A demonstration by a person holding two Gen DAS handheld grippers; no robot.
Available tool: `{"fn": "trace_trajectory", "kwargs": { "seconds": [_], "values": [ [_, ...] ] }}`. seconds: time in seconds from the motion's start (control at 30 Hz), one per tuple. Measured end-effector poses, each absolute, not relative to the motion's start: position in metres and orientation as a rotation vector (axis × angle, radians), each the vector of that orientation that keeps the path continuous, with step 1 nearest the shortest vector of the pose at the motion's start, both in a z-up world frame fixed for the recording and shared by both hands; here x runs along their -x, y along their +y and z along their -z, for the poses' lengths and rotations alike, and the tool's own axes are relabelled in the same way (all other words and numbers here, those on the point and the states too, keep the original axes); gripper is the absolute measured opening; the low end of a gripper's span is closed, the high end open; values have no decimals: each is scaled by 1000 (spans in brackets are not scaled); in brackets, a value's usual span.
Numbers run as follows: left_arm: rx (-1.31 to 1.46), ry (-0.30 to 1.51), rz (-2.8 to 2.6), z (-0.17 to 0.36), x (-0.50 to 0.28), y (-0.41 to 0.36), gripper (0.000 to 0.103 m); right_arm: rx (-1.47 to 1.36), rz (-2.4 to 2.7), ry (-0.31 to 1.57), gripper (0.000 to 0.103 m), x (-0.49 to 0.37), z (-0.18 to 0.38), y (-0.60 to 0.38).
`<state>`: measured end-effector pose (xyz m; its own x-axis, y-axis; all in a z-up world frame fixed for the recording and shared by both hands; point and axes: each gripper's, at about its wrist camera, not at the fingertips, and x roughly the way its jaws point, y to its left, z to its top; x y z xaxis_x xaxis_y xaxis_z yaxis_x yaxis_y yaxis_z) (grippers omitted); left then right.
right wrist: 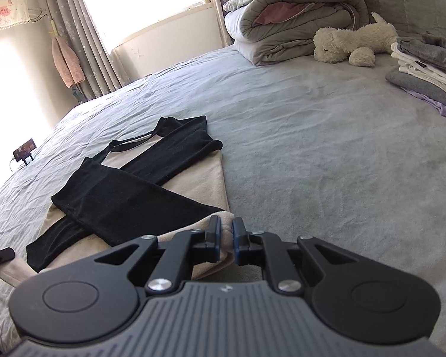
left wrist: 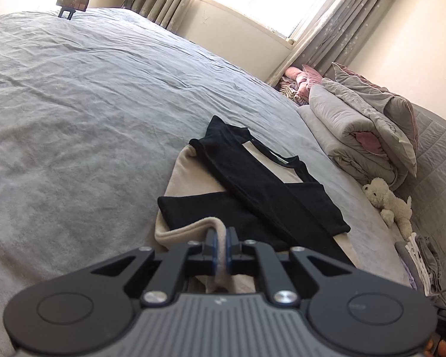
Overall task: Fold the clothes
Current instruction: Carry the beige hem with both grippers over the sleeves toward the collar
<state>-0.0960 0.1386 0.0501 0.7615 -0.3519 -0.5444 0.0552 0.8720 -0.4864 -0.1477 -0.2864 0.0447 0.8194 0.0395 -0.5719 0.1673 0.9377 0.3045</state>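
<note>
The beige-and-black shirt point(right wrist: 151, 178) lies flat on the grey bed point(right wrist: 312, 148), its 2 black sleeves crossed over the chest. The left hand-held gripper point(left wrist: 220, 242) is clenched on the beige hem point(left wrist: 220, 250), a ridge of cloth pinched upright between its blue pads. The right hand-held gripper point(right wrist: 226, 238) sits at the other hem corner point(right wrist: 226, 223) with its fingers on either side of the fabric; a narrow gap shows between them, so whether it truly grips the cloth I cannot tell.

The step in hand looks like the bottom-up fold — carrying the hem toward the collar. To do it well, confirm the right pinch first, because a 1-sided lift would drag the shirt askew. Raise both corners together, level, and only high enough to clear the crossed sleeves, which are loose and could slide out. Travel straight along the shirt's length, keep the hem taut between the 2 hands, and lay it down just short of the neckline — then let go of both at once. The folded stack point(right wrist: 425, 68) beside the plush dog point(right wrist: 353, 41) suggests where it goes afterwards.
</note>
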Motion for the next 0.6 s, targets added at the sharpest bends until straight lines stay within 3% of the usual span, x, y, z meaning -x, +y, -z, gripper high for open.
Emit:
{"fn": "trace_trajectory", "kwargs": {
  "seconds": [0.37,0.6],
  "values": [
    [466,668,220,-54,93,145,6,-369,82,605,12,133,-47,-288],
    [441,685,254,-76,50,136,6,-355,51,610,12,99,-64,-292]
  ]
}}
